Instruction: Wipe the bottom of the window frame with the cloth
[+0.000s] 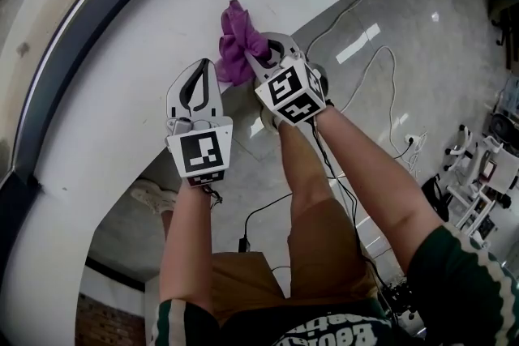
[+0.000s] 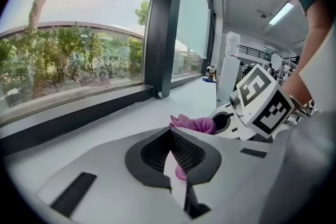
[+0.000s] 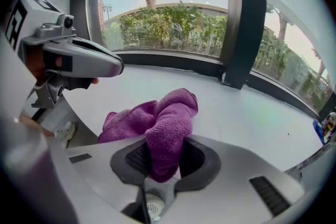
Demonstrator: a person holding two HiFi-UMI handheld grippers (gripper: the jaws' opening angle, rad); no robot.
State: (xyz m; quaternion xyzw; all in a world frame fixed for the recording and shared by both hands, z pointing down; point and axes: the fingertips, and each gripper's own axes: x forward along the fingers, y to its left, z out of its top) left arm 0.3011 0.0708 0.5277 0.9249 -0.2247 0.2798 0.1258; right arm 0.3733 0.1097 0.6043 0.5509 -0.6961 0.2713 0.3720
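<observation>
A purple cloth (image 1: 238,44) is bunched on the broad white sill (image 1: 122,93), whose far side meets the dark bottom rail of the window frame (image 1: 81,28). My right gripper (image 1: 261,55) is shut on the cloth (image 3: 164,123), which bulges up between its jaws and trails left onto the sill (image 3: 247,113). My left gripper (image 1: 203,65) hovers just left of it over the sill's near edge, shut with nothing held. In the left gripper view the cloth (image 2: 193,124) lies just past my shut jaw tips (image 2: 170,132), with the right gripper (image 2: 223,122) beside it. The rail (image 2: 79,113) runs along the left.
A dark vertical mullion (image 2: 165,29) (image 3: 241,23) rises from the rail. Below the sill is a pale tiled floor (image 1: 381,93) with white and black cables (image 1: 381,61), my legs and shoes (image 1: 150,194). White equipment (image 1: 478,174) stands at the right.
</observation>
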